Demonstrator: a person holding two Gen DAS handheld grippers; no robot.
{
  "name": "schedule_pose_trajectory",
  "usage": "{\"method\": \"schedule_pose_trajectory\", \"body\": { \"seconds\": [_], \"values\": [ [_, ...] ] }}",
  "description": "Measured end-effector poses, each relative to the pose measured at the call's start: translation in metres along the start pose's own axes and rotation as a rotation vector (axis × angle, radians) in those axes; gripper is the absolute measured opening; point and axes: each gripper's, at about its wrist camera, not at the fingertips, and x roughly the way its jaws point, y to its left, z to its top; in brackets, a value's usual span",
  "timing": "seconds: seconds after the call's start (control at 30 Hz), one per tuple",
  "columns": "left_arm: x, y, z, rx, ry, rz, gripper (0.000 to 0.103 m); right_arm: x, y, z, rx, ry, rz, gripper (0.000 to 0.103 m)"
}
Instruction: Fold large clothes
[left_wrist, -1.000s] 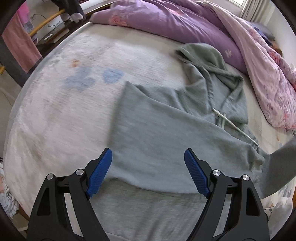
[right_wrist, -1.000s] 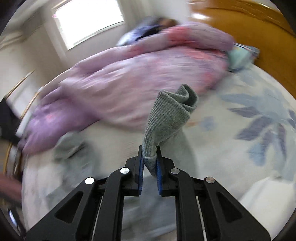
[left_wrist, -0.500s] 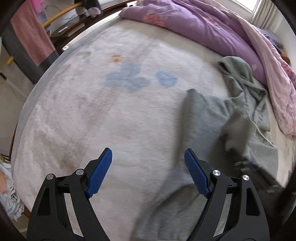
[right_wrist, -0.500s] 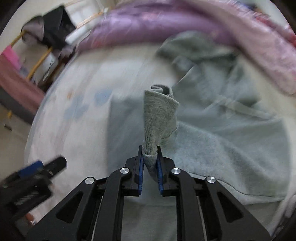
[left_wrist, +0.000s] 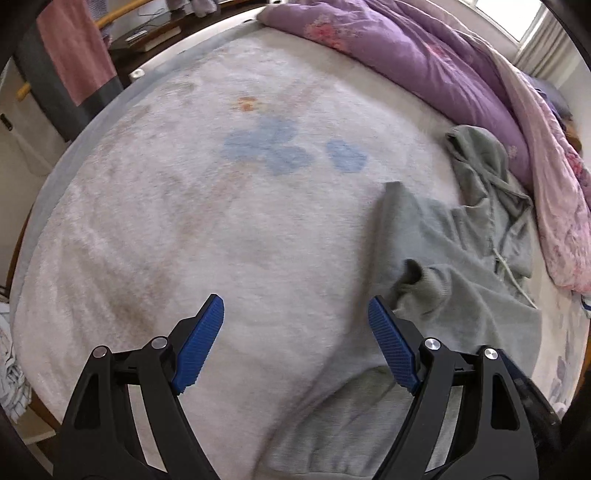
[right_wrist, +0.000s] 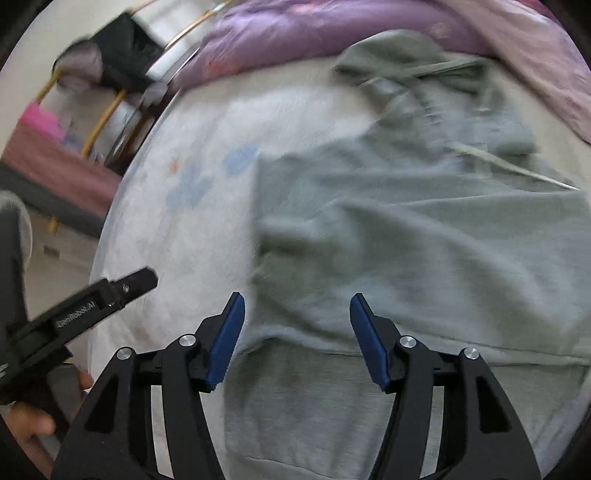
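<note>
Hoodie (right_wrist: 424, 236) fabric, grey, lies spread flat on the pale bed cover (left_wrist: 207, 229) right under your right gripper (right_wrist: 297, 341), whose blue pads are spreading apart with nothing pinched between them; the cloth sits below them, loose on the bed. Your left gripper (left_wrist: 295, 345) stands wide open and empty too, hovering over bare cover, with the hoodie's left edge just beside its right-hand finger. In the right wrist view you can see that left gripper (right_wrist: 92, 302) off to the left, clear of the garment, with your hand (right_wrist: 33, 424) wrapped round its handle. A little farther out, a sleeve (left_wrist: 424, 284) lies doubled back over the body of the hoodie, its dark cuff opening facing the left camera. Beyond that a white drawstring (left_wrist: 511, 273) trails across the chest, and the hood (left_wrist: 476, 155) lies crumpled at the far end, touching a purple quilt (left_wrist: 406, 51) heaped along the far side of the bed. Blue flower prints (left_wrist: 273, 147) mark the cover beside the hoodie. Past the bed's edge a pink cloth (left_wrist: 74, 55) hangs at the back.
</note>
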Motion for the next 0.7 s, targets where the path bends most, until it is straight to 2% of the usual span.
{"method": "schedule_pose_trajectory", "body": {
  "seconds": [0.03, 0.1, 0.17, 0.23, 0.3, 0.33, 0.4, 0.47, 0.53, 0.57, 0.6, 0.7],
  "values": [
    [0.000, -0.008, 0.002, 0.016, -0.003, -0.014, 0.081, -0.005, -0.018, 0.003, 0.031, -0.004, -0.038, 0.054],
    [0.001, -0.030, 0.007, 0.052, -0.010, -0.034, 0.081, -0.002, -0.051, 0.010, 0.089, 0.013, -0.072, 0.037],
    [0.004, -0.053, 0.013, 0.084, -0.013, -0.062, 0.081, 0.011, -0.082, 0.013, 0.126, 0.046, -0.108, 0.028],
    [0.008, -0.078, 0.015, 0.121, -0.015, -0.082, 0.082, 0.038, -0.102, 0.010, 0.118, 0.142, -0.135, 0.027],
    [0.013, -0.105, 0.020, 0.169, -0.012, -0.101, 0.085, 0.056, -0.121, 0.007, 0.158, 0.217, -0.101, 0.027],
    [0.015, -0.115, 0.023, 0.178, -0.005, -0.120, 0.085, 0.053, -0.124, 0.010, 0.152, 0.211, -0.068, 0.027],
    [0.018, -0.138, 0.034, 0.205, -0.003, -0.164, 0.085, 0.030, -0.127, 0.023, 0.154, 0.139, -0.033, 0.027],
    [0.019, -0.161, 0.049, 0.238, -0.026, -0.173, 0.085, 0.002, -0.133, 0.045, 0.157, 0.061, -0.017, 0.029],
    [0.024, -0.176, 0.067, 0.236, -0.030, -0.198, 0.085, -0.020, -0.141, 0.072, 0.145, -0.003, -0.028, 0.037],
    [0.028, -0.184, 0.081, 0.229, -0.030, -0.215, 0.085, -0.028, -0.144, 0.086, 0.135, -0.025, -0.036, 0.045],
    [0.030, -0.188, 0.089, 0.224, -0.034, -0.214, 0.085, -0.031, -0.149, 0.100, 0.131, -0.041, -0.038, 0.049],
    [0.043, -0.208, 0.121, 0.236, -0.071, -0.172, 0.085, -0.034, -0.160, 0.146, 0.118, -0.091, -0.042, 0.052]
  ]
}}
